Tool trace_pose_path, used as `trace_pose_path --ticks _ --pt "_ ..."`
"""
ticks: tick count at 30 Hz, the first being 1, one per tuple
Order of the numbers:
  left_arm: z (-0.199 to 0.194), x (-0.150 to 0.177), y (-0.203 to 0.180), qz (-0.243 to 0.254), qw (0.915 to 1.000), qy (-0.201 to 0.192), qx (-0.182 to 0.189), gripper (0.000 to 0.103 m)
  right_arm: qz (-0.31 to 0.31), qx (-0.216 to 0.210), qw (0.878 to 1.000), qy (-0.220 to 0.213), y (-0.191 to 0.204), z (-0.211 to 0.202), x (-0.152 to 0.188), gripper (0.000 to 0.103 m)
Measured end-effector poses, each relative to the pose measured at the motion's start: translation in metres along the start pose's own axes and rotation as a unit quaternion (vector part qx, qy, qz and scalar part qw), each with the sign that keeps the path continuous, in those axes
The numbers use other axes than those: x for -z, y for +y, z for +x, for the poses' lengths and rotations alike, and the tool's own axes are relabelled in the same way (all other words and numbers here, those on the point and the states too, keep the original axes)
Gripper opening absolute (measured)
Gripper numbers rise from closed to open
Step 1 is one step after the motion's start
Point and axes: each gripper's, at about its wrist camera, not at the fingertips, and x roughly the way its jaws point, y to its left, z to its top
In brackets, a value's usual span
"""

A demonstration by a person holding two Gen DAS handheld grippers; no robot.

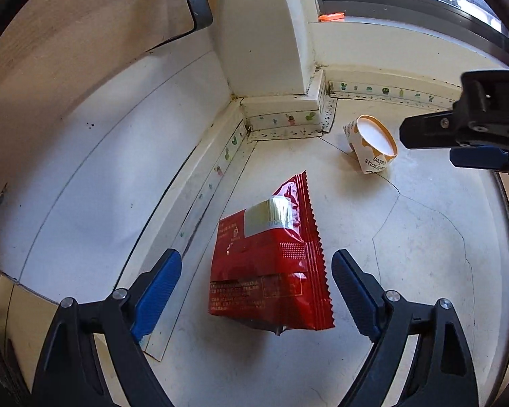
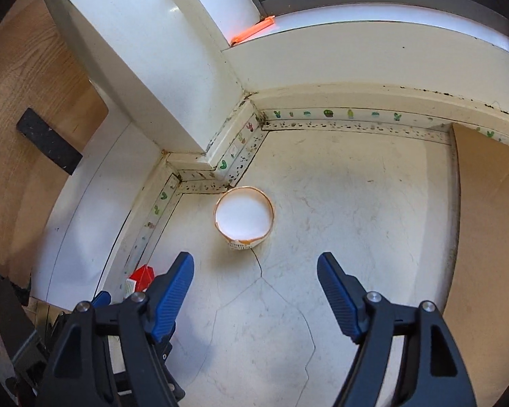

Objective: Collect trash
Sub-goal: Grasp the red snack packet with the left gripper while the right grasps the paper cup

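Two pieces of trash on the cracked white floor [image 1: 407, 254]: red snack packet [image 1: 268, 264] and paper cup [image 2: 244, 217] near the wall corner. Left view shows the whole packet, lying between the spread fingers of the left gripper [image 1: 256, 291], untouched. Right view catches only a red corner of it, hidden behind the finger. Right gripper [image 2: 254, 291] jaws apart, cup ahead, not reached. Cup print too small to read.

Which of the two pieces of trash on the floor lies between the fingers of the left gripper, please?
The red snack wrapper does: it lies flat between the open left gripper. The paper cup sits farther off, near the wall corner.
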Motion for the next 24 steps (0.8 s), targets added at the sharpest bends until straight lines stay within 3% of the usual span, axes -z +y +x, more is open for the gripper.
trace_pose_path --ticks 7,12,13,15,16,24 --pt "0.018 -0.001 0.007 -0.028 0.9995 0.013 0.009 0.075 0.011 0.017 1.000 0.008 0.000 0.036 -0.014 0.076" --pt "0.028 -0.003 0.012 -0.039 0.9989 0.018 0.018 0.053 -0.017 0.027 0.999 -0.007 0.009 0.045 -0.014 0.076" --pt "0.030 -0.004 0.012 -0.040 0.9988 0.019 0.019 0.051 -0.026 0.031 0.999 -0.008 0.011 0.045 -0.012 0.074" --pt "0.031 -0.005 0.012 -0.040 0.9987 0.020 0.023 0.046 -0.044 0.033 0.999 0.000 0.017 0.047 -0.007 0.053" --pt "0.032 -0.005 0.011 -0.039 0.9988 0.019 0.024 0.045 -0.051 0.034 0.998 0.005 0.018 0.046 -0.005 0.049" --pt "0.022 0.004 0.004 -0.033 0.9986 0.016 0.037 0.025 -0.057 0.057 0.997 0.015 0.003 0.012 0.027 0.049"
